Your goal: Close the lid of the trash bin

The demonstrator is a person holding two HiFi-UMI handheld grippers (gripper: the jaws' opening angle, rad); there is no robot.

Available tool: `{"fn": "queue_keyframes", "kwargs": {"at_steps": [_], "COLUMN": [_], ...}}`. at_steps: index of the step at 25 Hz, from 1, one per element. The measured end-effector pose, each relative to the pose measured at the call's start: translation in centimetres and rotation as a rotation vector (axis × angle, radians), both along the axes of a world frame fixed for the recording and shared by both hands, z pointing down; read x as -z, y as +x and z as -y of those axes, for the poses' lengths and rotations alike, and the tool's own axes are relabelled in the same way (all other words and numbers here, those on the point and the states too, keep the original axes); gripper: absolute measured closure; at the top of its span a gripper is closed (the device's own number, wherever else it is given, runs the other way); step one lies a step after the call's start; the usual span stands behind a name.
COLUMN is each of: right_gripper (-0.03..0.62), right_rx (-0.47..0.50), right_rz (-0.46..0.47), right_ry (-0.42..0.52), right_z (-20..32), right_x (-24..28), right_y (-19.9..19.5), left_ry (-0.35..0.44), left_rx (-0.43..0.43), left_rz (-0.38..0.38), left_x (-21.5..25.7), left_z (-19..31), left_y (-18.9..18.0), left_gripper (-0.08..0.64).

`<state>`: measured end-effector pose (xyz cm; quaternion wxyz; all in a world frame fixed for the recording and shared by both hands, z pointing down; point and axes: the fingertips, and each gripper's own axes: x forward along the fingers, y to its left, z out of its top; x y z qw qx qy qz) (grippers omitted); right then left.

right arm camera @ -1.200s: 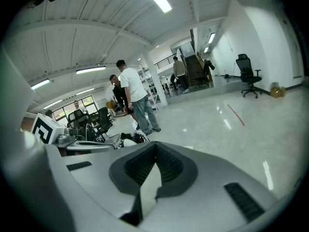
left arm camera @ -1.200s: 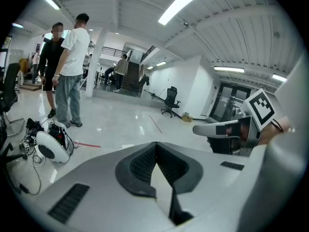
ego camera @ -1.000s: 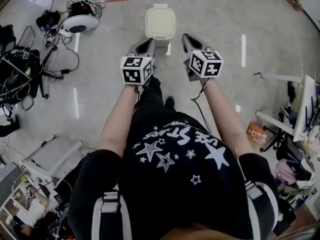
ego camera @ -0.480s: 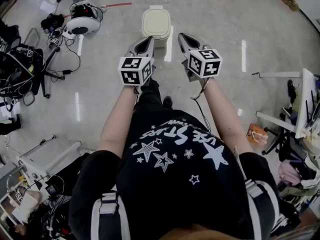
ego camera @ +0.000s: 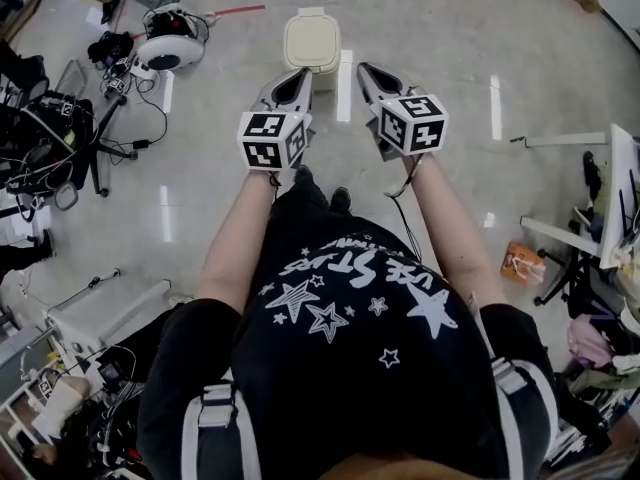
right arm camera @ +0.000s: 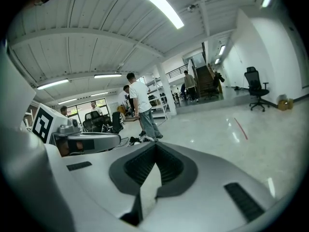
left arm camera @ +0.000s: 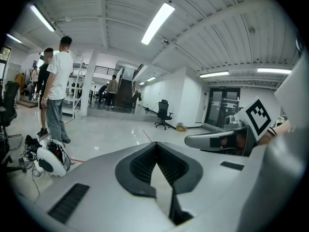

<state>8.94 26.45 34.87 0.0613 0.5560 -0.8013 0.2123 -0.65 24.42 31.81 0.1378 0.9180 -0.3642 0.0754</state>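
Ahead, trash bin (ego camera: 311,41) shut, left tool (ego camera: 302,72) and right tool (ego camera: 362,68) both closed, empty.

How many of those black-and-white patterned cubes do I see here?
2. One cube sits on the left claw, the other cube on the right claw; none seems hidden.

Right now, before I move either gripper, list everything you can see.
Trash bin: one, cream, lid looks down, on the floor ahead of both grippers.
Round device: one, white and black, floor left of the bin.
Bag: one, orange, floor at right.
Office chair: one, black, far across the hall.
People: two, one in a white shirt, standing by the round device.
Left gripper: one, grey, jaws together, empty.
Right gripper: one, grey, jaws together, empty.
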Motion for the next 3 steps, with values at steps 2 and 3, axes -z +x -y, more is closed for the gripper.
{"fn": "queue_keyframes", "kwargs": {"at_steps": [2,3], "right_gripper": [0.597,0.597], "right_rx": [-0.003,-0.004], "right_rz": [0.001,0.000], "right_ry": [0.003,0.004], "right_z": [-0.32,-0.46], "right_x": [-0.07,-0.10], "right_y": [0.16,0.24], "left_ry": [0.001,0.001], "left_rx": [-0.007,-0.011], "left_rz": [0.000,0.001], "left_x": [-0.11,-0.17], "left_z": [-0.32,-0.46], "left_y": [0.23,0.34], "left_gripper": [0.549,0.549]}}
